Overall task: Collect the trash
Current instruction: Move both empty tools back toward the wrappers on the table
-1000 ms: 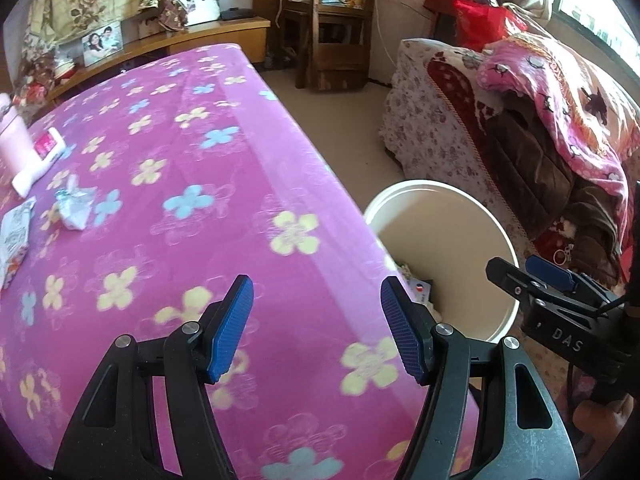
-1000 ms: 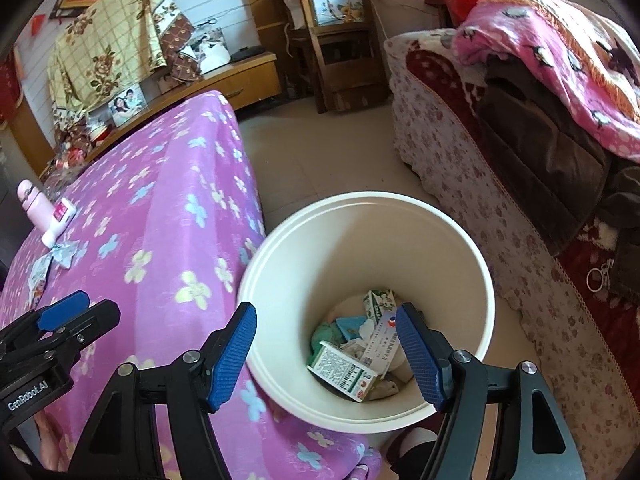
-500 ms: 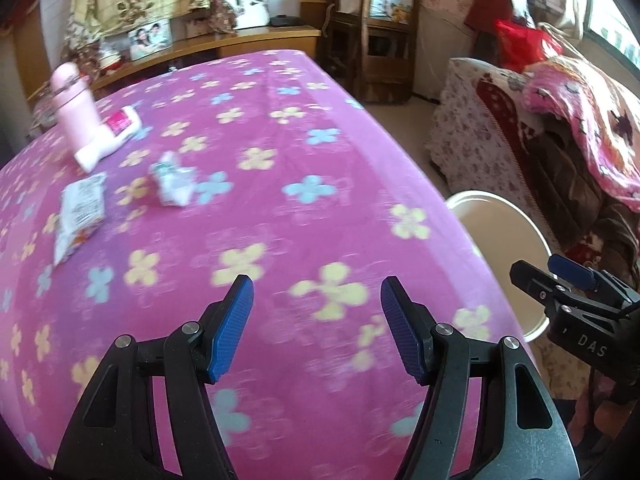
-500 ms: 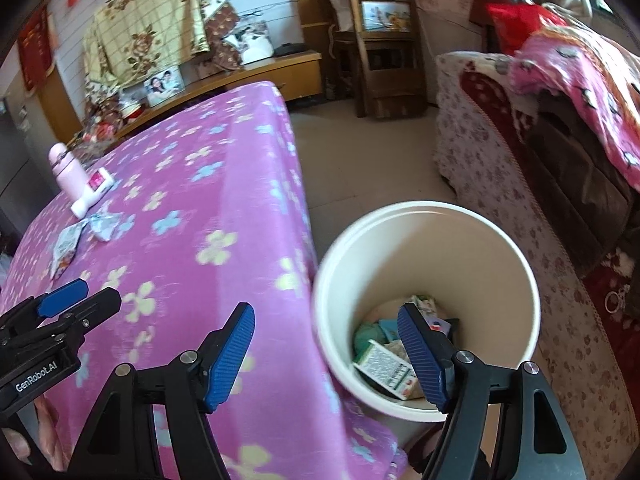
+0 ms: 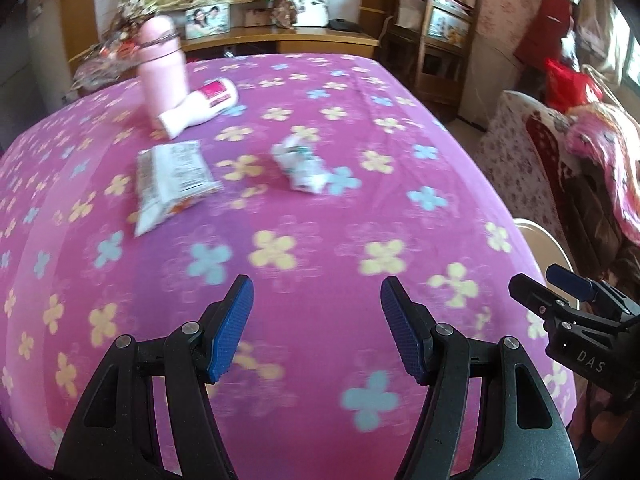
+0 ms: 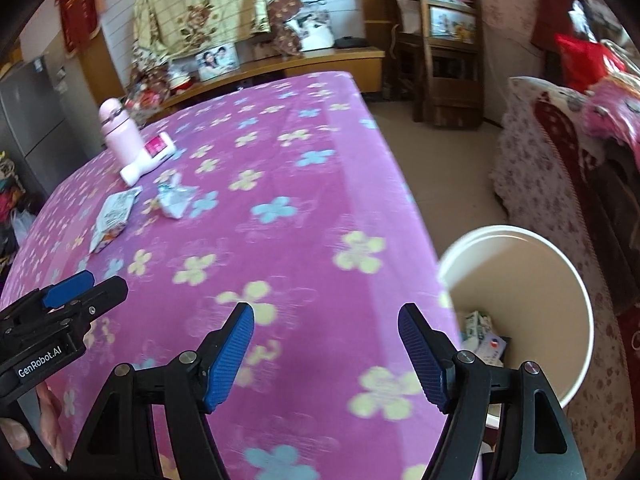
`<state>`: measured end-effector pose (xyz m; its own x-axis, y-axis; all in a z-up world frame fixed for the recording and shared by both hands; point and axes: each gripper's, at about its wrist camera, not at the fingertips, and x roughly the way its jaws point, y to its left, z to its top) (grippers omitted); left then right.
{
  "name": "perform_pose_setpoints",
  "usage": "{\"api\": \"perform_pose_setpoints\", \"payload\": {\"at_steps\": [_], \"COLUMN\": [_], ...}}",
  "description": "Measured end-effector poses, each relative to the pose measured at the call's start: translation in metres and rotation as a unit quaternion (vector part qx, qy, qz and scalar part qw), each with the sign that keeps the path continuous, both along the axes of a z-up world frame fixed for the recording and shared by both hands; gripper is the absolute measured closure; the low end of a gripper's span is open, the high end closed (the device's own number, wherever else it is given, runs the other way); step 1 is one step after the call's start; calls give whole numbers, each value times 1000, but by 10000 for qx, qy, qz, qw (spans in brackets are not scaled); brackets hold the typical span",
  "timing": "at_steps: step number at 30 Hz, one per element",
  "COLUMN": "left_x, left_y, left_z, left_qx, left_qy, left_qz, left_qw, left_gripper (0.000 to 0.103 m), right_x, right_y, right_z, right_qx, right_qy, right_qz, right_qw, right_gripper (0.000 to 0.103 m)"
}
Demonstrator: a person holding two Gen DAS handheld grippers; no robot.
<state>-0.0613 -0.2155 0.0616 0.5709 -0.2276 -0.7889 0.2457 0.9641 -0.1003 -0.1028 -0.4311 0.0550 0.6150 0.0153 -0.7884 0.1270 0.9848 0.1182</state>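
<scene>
Left gripper [image 5: 316,328]: jaws wide, empty. Right gripper [image 6: 326,356]: jaws wide, empty. Both now over near part of pink flowered table cover [image 5: 320,216], swung away from white bin [image 6: 520,304] at its right edge; bin already holds trash. Likely next pickup run. Flat wrapper [image 5: 170,178] and crumpled wrapper [image 5: 302,164] lie mid-table toward far left; pink flask [image 5: 162,68] and white bottle [image 5: 200,108] behind. Both grippers angled down, side by side.

table [image 5: 320,280]: wrapper [image 5: 172,180] left of crumpled paper [image 5: 302,164] | bin [image 6: 520,304] right of table
</scene>
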Motion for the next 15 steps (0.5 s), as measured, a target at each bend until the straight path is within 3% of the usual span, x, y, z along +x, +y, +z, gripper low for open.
{"api": "perform_pose_setpoints", "payload": {"at_steps": [7,15], "left_x": [25,63], "left_y": [63,104], "left_z": [-5,-4], "left_qx": [-257,-526], "left_qy": [203,362], "left_qz": [483,814], "left_qw": [9983,9946], "left_gripper": [38,38], "right_x": [26,75], "right_y": [37,73], "right_z": [-2,-6], "right_qx": [-11,196], "right_qy": [89,212], "right_qz": [391,799], "right_qw": [9992,9964], "right_gripper": [28,28]}}
